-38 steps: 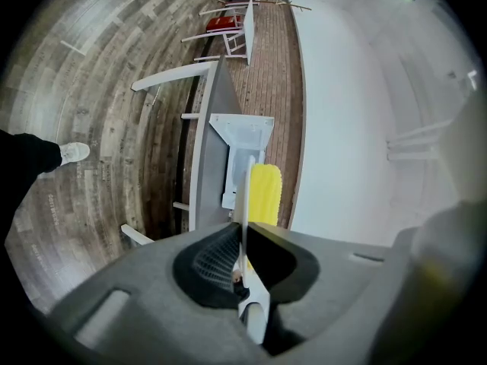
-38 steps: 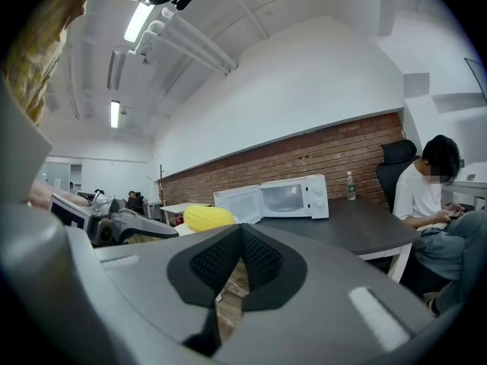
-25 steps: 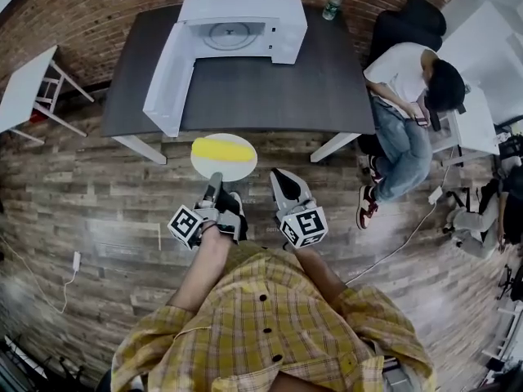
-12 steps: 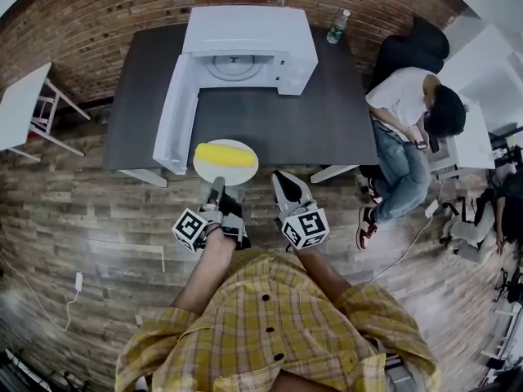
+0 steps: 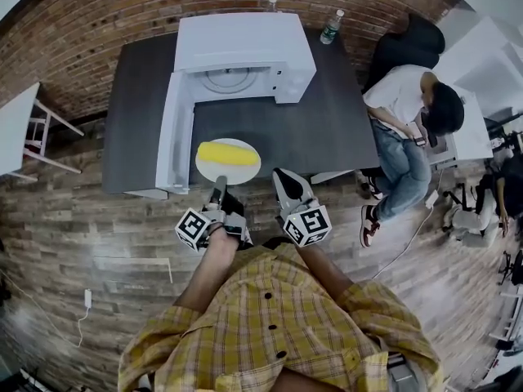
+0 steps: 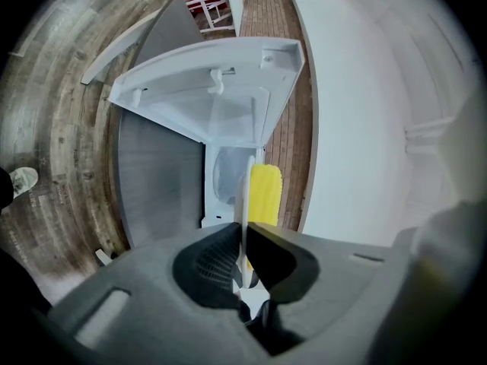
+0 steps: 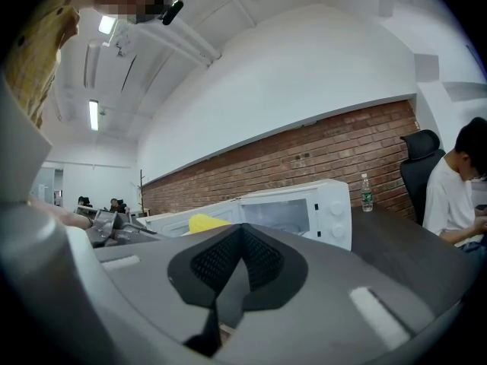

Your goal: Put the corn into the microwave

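A yellow corn cob lies on a white plate held out over the near edge of the dark table. My left gripper is shut on the plate's near rim; in the left gripper view the plate stands edge-on between the jaws with the corn beside it. The white microwave sits at the table's far side, its door swung open toward me on the left and its cavity showing a glass turntable. My right gripper hangs shut and empty right of the plate.
A person in a white shirt sits on a chair to the right of the table. Two water bottles stand at the table's back edge. A white table with a stool is on the left. The floor is wood planks.
I have stepped closer to the table: the plate with the corn now hangs over its near edge instead of over the floor. Both grippers keep their grip states.
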A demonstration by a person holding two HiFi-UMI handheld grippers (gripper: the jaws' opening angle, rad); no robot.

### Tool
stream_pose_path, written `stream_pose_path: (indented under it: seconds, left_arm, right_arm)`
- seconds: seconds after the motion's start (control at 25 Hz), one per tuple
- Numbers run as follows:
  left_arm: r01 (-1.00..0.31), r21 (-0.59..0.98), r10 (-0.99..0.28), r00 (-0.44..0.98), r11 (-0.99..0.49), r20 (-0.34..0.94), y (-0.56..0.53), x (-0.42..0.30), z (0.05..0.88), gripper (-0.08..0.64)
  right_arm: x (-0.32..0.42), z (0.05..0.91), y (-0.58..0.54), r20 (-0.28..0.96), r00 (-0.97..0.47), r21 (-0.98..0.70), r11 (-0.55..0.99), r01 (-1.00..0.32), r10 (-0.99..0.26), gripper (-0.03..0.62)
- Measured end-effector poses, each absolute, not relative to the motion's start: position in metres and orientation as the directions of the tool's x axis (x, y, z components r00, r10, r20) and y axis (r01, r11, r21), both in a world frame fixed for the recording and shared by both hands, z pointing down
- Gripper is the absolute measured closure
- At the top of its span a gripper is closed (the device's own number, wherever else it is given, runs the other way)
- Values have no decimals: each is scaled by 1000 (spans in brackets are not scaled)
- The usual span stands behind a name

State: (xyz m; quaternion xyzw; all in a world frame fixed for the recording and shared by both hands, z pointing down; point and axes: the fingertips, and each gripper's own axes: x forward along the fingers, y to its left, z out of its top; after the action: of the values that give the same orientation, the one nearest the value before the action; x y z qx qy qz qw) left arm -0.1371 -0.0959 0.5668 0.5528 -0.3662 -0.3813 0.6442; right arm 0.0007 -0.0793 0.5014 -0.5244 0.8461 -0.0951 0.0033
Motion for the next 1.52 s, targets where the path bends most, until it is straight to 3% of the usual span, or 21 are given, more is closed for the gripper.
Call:
stream_pose_path:
  seconds: [1.0,1.52]
  left_arm:
    - [81,981,-906,403,177,130,-155,-122,590,531]
    - [96,983,-917,383,159,111,-213,-94,589,526]
  right_arm:
    - [16,512,-154,101,-498,-173,477,-861,-861,594]
    - [41,519,-209,95,-530,-188,508,-841,-842,594]
